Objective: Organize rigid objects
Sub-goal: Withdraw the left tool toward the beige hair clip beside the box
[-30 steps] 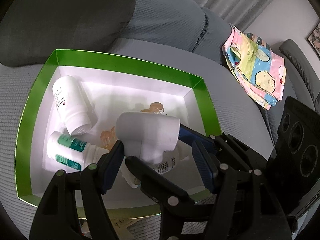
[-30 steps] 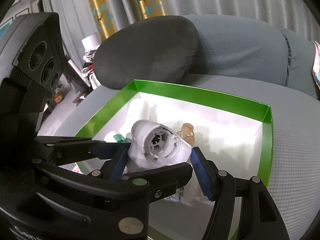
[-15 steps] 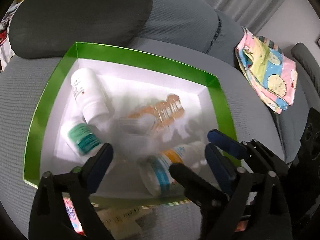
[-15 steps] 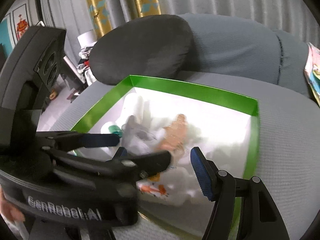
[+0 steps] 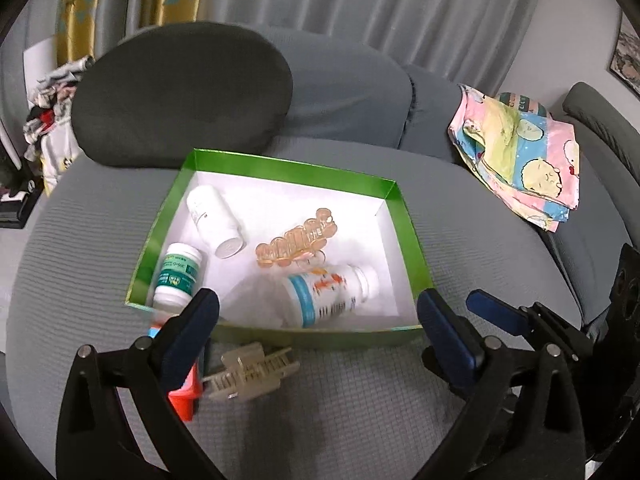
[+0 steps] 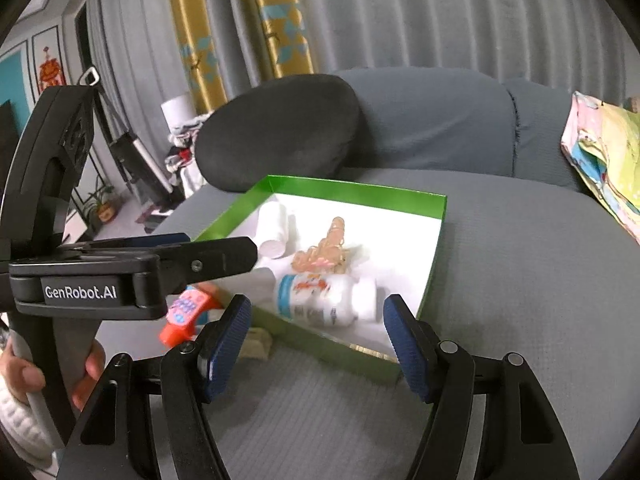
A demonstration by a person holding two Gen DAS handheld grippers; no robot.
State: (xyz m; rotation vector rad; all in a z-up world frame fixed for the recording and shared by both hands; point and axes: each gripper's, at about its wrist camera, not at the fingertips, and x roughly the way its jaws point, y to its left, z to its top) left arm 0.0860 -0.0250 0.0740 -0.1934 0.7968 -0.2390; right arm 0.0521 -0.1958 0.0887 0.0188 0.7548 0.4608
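Three bottles (image 5: 328, 294) lie beyond hand-held gripper (image 5: 318, 326).

Glossy green box (image 5: 404, 216), ribbed cloth sofa (image 5: 480, 208)

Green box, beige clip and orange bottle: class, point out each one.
Green box (image 5: 412, 242): left wrist view, right wall.
Beige clip (image 5: 252, 372): left wrist view, its toothed middle.
Orange bottle (image 6: 186, 308): right wrist view, its patterned body.
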